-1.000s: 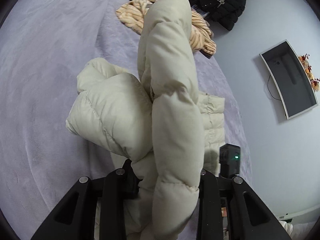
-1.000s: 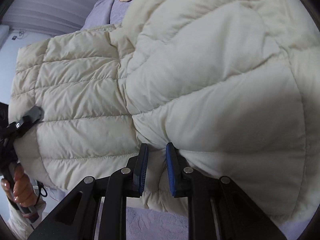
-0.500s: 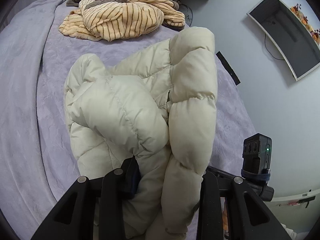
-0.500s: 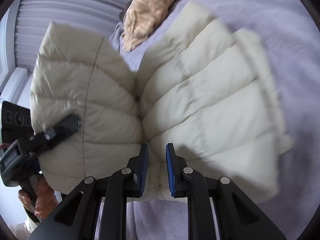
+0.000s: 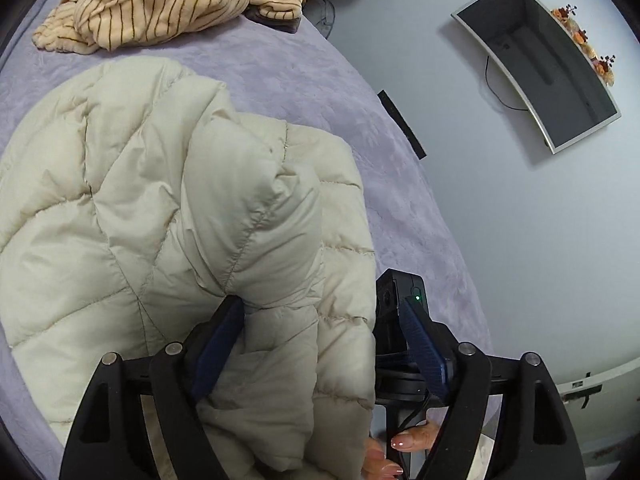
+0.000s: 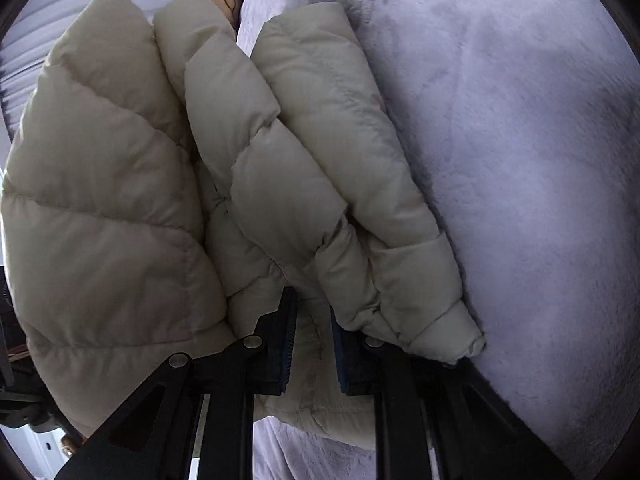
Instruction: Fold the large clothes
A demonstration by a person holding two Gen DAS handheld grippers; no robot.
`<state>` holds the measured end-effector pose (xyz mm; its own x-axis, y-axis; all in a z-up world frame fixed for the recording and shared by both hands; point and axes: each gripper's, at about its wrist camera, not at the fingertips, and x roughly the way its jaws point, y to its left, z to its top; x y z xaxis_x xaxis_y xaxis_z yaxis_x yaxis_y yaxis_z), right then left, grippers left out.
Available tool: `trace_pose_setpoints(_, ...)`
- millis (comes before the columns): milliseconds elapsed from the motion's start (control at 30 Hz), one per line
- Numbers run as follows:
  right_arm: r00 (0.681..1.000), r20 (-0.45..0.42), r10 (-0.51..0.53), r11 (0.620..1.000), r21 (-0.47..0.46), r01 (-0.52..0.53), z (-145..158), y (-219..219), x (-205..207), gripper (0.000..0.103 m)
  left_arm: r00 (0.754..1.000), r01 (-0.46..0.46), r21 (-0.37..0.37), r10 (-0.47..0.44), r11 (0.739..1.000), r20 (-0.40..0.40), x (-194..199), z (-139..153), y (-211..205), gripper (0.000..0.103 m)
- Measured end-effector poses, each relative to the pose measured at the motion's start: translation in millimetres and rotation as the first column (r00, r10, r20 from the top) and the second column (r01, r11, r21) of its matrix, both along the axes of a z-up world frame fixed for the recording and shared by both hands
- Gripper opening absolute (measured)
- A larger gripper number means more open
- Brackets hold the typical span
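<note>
A cream puffer jacket (image 5: 168, 208) lies bunched and doubled over on the lilac bed cover (image 5: 304, 80). My left gripper (image 5: 320, 304) straddles its near fold with the jaws opening wide. The right pad (image 5: 420, 340) stands clear of the fabric, so nothing is clamped. In the right wrist view the jacket (image 6: 248, 184) shows as thick rolled layers resting on the cover (image 6: 520, 160). My right gripper (image 6: 312, 304) is shut on a flap of the jacket's edge. The right gripper's camera body (image 5: 396, 308) and a hand (image 5: 404, 444) sit just beside the jacket.
A striped cream garment (image 5: 160, 8) is heaped at the far end of the bed. A dark screen (image 5: 540, 60) hangs on the pale wall to the right. A black strip (image 5: 400, 124) marks the bed's right edge.
The jacket came down from hanging in the air onto the bed, folded over itself. The left jaws went from clamped on it to wide apart. The right gripper swung down, still gripping.
</note>
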<state>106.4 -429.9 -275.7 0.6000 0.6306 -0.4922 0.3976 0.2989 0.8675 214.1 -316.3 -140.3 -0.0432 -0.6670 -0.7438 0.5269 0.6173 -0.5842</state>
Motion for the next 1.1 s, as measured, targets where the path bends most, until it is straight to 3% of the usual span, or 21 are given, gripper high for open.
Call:
trace_pose_setpoints(100,0.999,0.01,-0.031,0.997,0.072,0.03,2,-18,-8,0.026,1.0,0.018,-0.001,-0.018,1.0,0.013,-3,1,0,0.08)
trace_pose_setpoints(133,0.999,0.024,-0.049,0.994,0.099,0.046,2,-33,-16,0.041,1.0,0.023,-0.004,-0.023,1.0,0.014,-4,1,0,0.08)
trace_pose_setpoints(200,0.994,0.065,-0.082,0.989,0.132,0.073,12,-48,-23,0.061,0.999,0.031,-0.012,-0.031,0.999,0.022,-5,2,-1,0.08)
trace_pose_setpoints(300,0.989,0.077,-0.129,0.989,0.088,0.122,33,-73,-38,0.067,0.999,0.041,-0.018,-0.041,0.999,0.035,-9,1,-2,0.08)
trace_pose_setpoints(433,0.986,0.11,-0.123,0.992,0.035,0.12,66,-99,-35,0.068,0.991,0.09,0.015,-0.091,0.996,0.103,-21,0,-6,0.08)
trace_pose_setpoints(600,0.988,0.132,0.073,0.989,-0.135,-0.055,116,-89,15,0.067,0.971,0.144,0.066,-0.154,0.987,0.184,-34,-1,-10,0.08)
trace_pose_setpoints(633,0.984,0.134,0.117,0.982,-0.165,-0.095,132,-82,6,0.067,0.967,0.152,0.075,-0.164,0.985,0.196,-36,-1,-10,0.08)
trace_pose_setpoints(733,0.959,0.13,0.252,0.95,-0.224,-0.219,155,-61,32,0.067,0.955,0.172,0.095,-0.19,0.98,0.229,-43,0,-13,0.08)
trace_pose_setpoints(867,0.915,0.039,0.401,0.875,-0.313,-0.369,156,-28,66,0.067,0.945,0.183,0.116,-0.207,0.976,0.252,-51,2,-13,0.08)
trace_pose_setpoints(900,0.908,0.001,0.418,0.859,-0.326,-0.395,149,-23,75,0.06,0.946,0.182,0.118,-0.207,0.976,0.25,-53,3,-11,0.08)
trace_pose_setpoints(933,0.903,-0.04,0.428,0.844,-0.34,-0.415,140,-19,81,0.032,0.949,0.181,0.117,-0.205,0.976,0.24,-54,4,-7,0.08)
trace_pose_setpoints(967,0.904,-0.082,0.419,0.838,-0.349,-0.42,130,-18,89,0.024,0.952,0.183,0.112,-0.205,0.977,0.227,-56,7,-2,0.08)
trace_pose_setpoints(1100,0.943,-0.096,0.318,0.9,-0.283,-0.332,93,-43,78,0.022,0.951,0.218,0.073,-0.229,0.973,0.208,-70,31,25,0.08)
